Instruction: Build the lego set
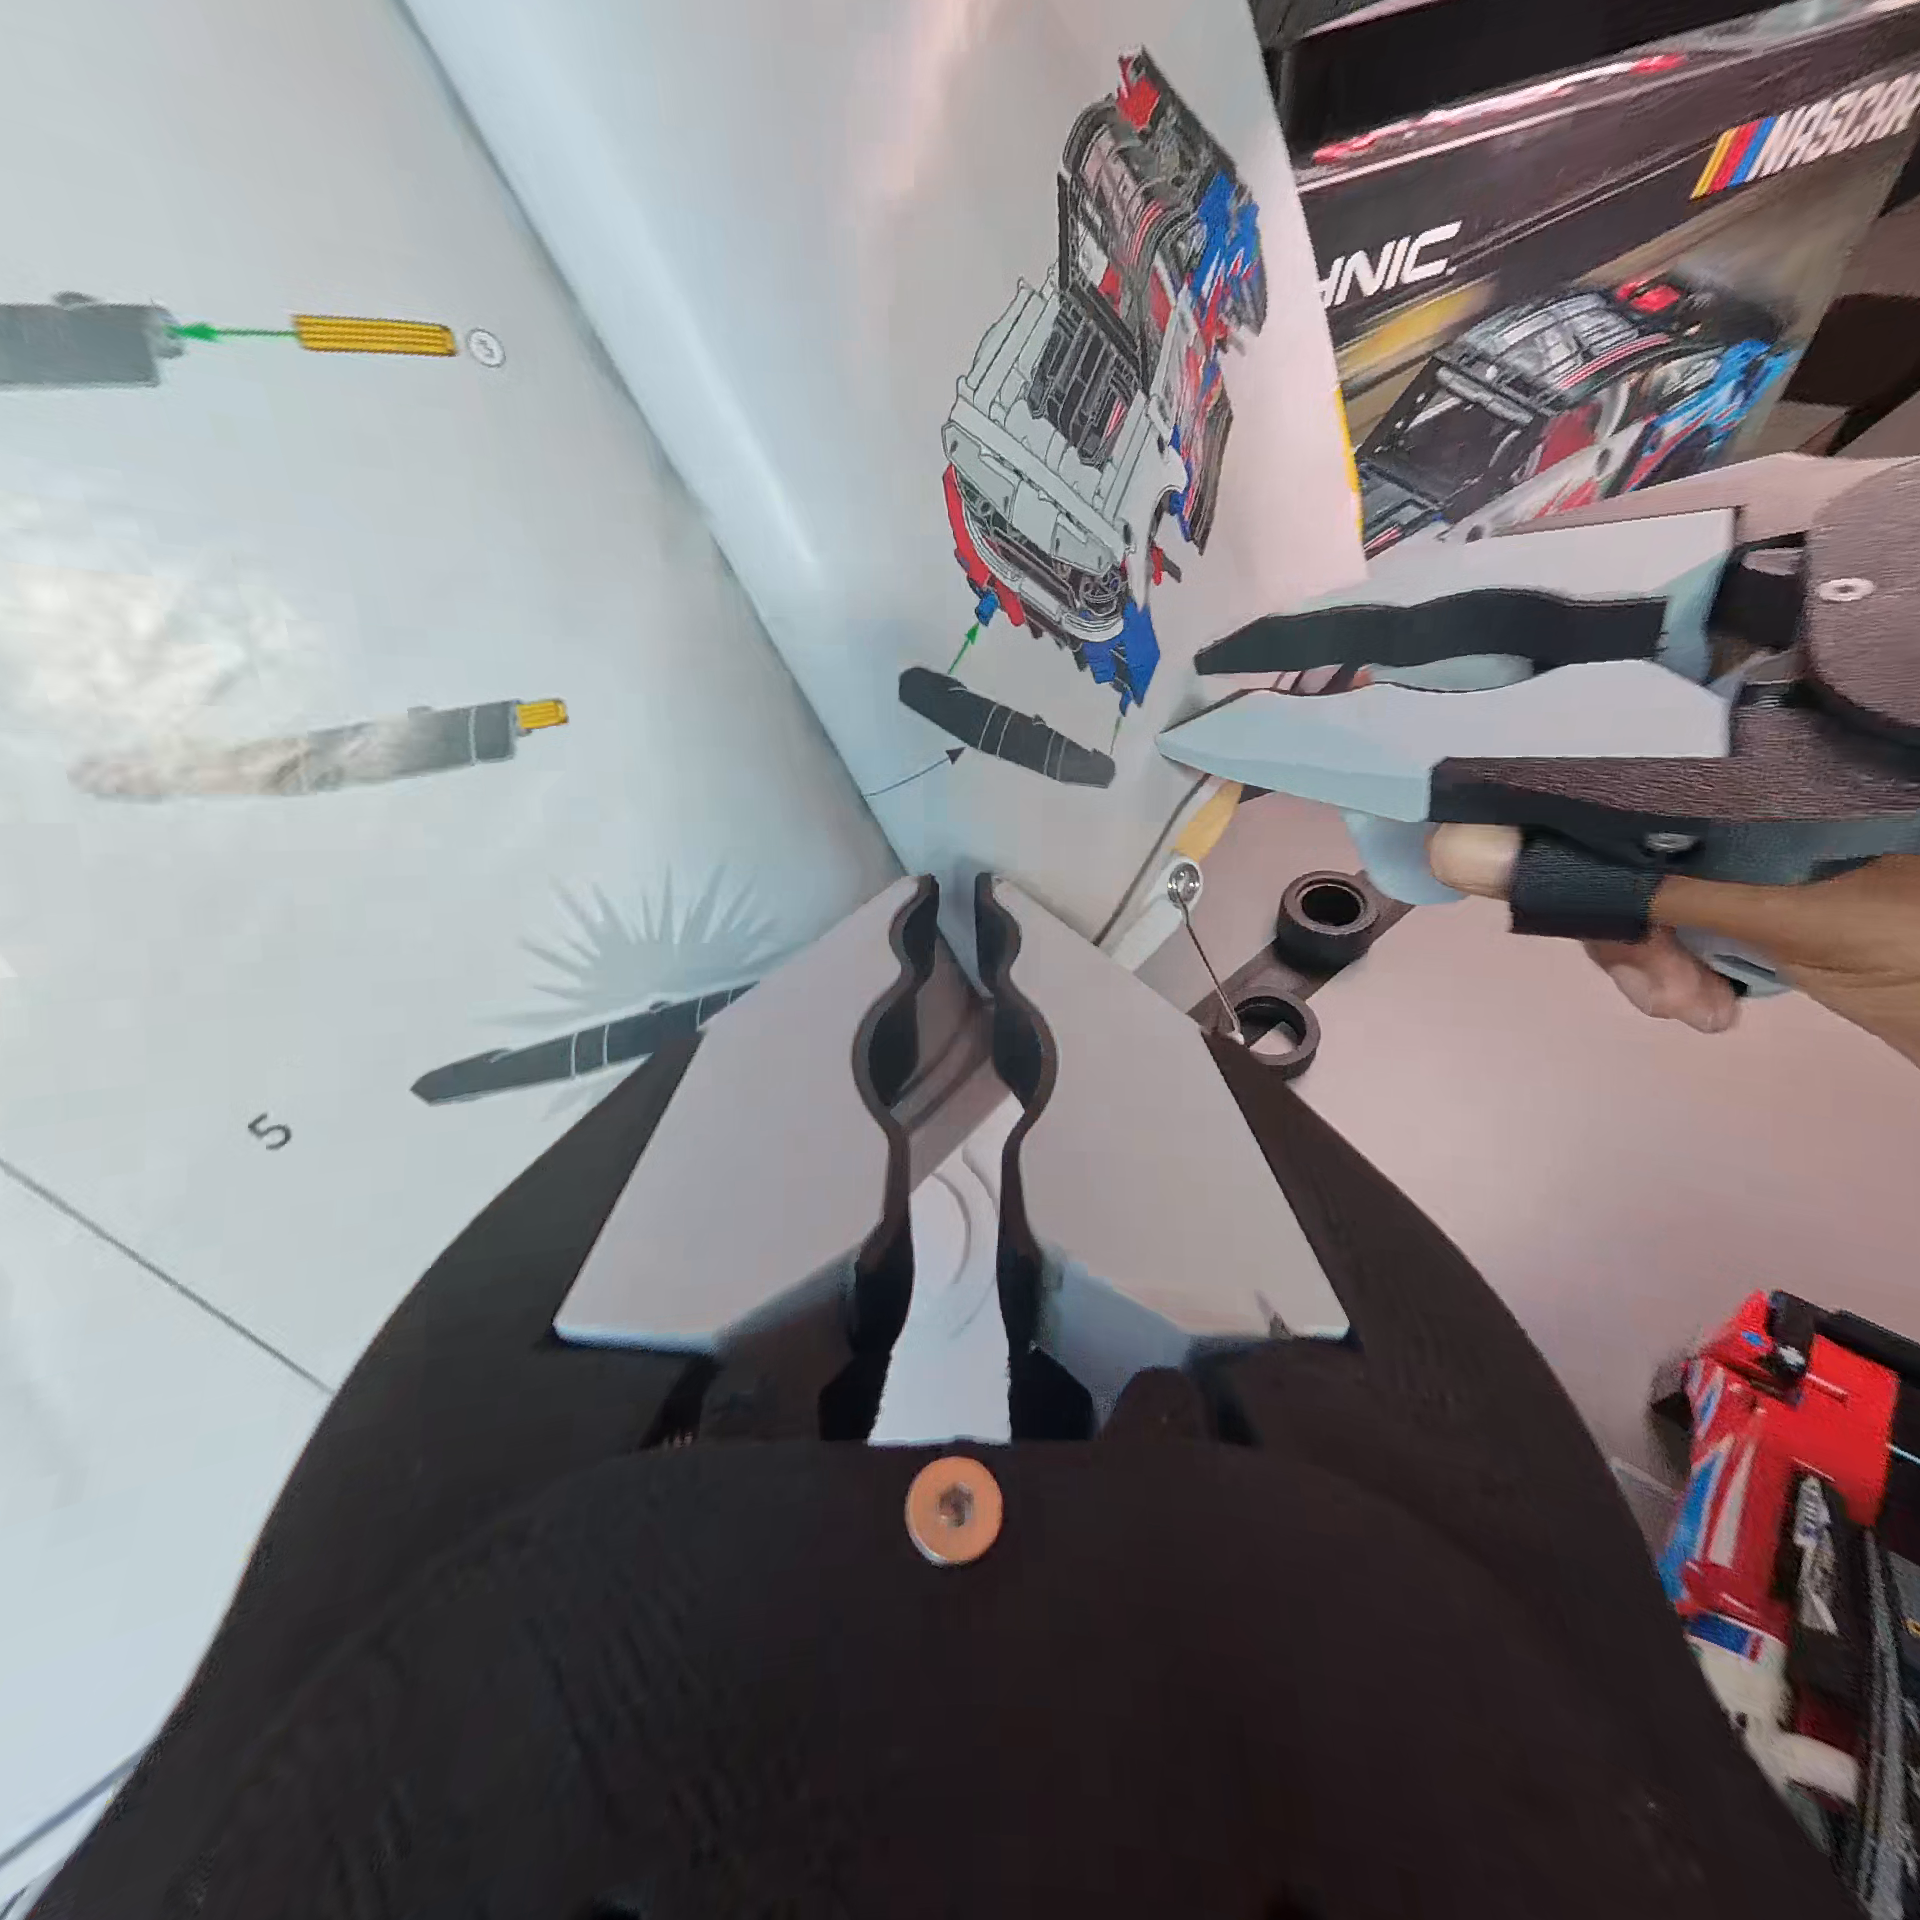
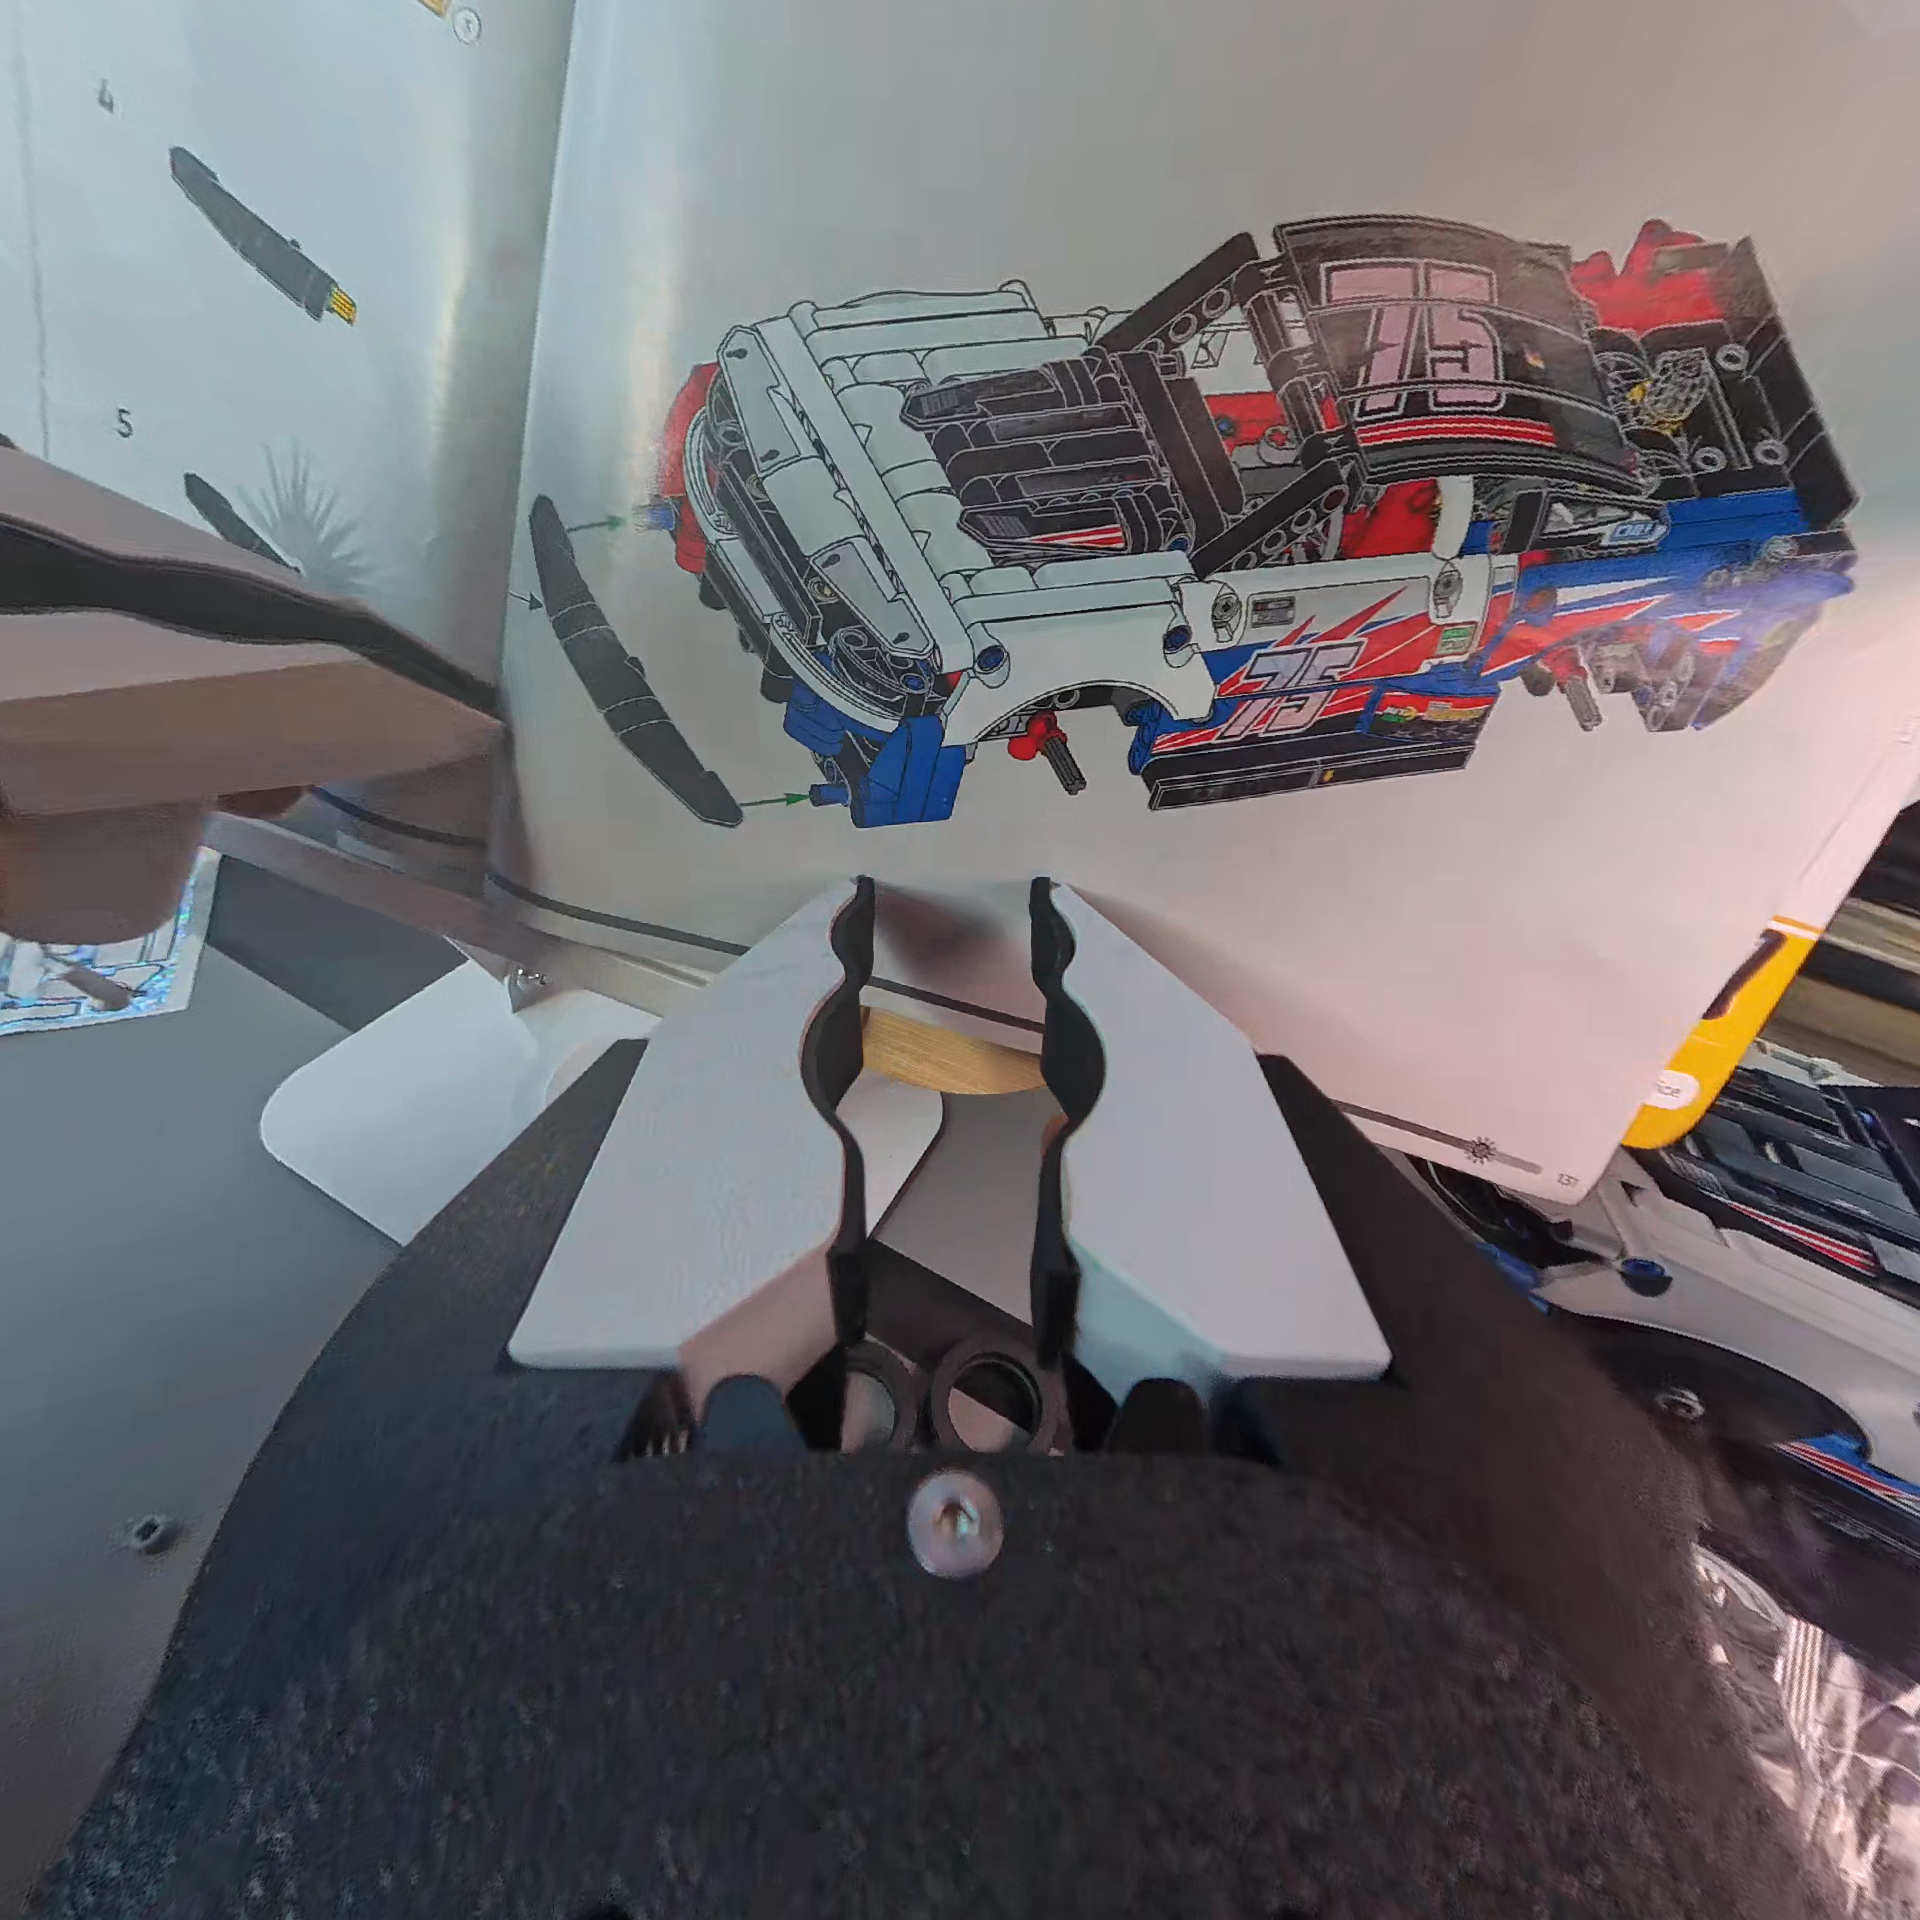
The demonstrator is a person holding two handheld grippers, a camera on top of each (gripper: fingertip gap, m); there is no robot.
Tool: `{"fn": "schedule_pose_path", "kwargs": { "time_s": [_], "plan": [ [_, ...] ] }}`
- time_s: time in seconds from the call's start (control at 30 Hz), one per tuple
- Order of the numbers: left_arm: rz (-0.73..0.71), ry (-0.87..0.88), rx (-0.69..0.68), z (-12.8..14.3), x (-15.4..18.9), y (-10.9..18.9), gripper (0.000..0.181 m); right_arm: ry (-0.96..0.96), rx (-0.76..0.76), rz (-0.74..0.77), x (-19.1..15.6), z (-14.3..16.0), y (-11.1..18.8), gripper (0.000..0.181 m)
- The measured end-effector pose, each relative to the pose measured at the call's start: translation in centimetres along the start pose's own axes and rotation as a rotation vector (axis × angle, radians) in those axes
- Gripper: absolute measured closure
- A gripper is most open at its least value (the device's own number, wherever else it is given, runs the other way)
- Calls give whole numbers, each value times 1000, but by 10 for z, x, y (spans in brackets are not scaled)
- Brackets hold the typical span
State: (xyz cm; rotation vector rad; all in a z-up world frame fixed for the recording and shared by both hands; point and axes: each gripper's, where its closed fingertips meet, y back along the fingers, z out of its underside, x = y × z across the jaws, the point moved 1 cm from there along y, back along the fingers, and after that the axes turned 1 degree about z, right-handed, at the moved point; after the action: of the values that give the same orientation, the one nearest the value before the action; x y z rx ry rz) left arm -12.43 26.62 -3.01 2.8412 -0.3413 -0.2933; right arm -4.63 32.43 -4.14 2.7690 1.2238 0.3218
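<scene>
Both tongs hover at the open instruction booklet [image 2: 1143,935], neither holding anything.

The left gripper [image 1: 956,883] has its jaws narrowed to a thin slot at the booklet's centre fold, with page showing through the gap and nothing between them. The right gripper [image 2: 951,888] is parted wider and empty, its tips just short of the lower edge of the page with the car drawing, which fills the view ahead of it. Under that page, a white stand [image 2: 416,1101] props the booklet. In the left view, the set's dark box [image 1: 1579,281] rises beyond the page behind the right tongs, and the partly built red, white and blue lego car [image 1: 1808,1507] lies low to the left tongs' right. Two black rings [image 1: 1299,966] lie between the tongs.
</scene>
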Motion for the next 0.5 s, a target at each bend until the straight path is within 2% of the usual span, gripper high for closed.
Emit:
{"fn": "schedule_pose_path", "kwargs": {
  "time_s": [0.07, 0.17, 0.27, 0.3, 0.37, 0.5],
  "plan": [
    [-30, -39, -11, -1, -1, -9, 181, -43, 22, -28, 4, -2, 9, 143],
    [-58, -85, -15, -1, 0, -10, 181, -91, 56, -59, 14, -7, 16, 109],
    [-67, -95, -9, -1, 0, -10, 181, -145, 11, -99, 17, -6, 4, 69],
    [-65, -88, -12, -1, 0, -10, 181, -169, -25, -138, 10, -3, -3, 64],
    [-65, -80, -22, -1, 0, -10, 181, -158, -66, -145, -2, 0, -12, 63],
    [-66, -101, -13, -1, 0, -11, 181, -5, -10, 6, -9, -8, -1, 97]
  ]
}}
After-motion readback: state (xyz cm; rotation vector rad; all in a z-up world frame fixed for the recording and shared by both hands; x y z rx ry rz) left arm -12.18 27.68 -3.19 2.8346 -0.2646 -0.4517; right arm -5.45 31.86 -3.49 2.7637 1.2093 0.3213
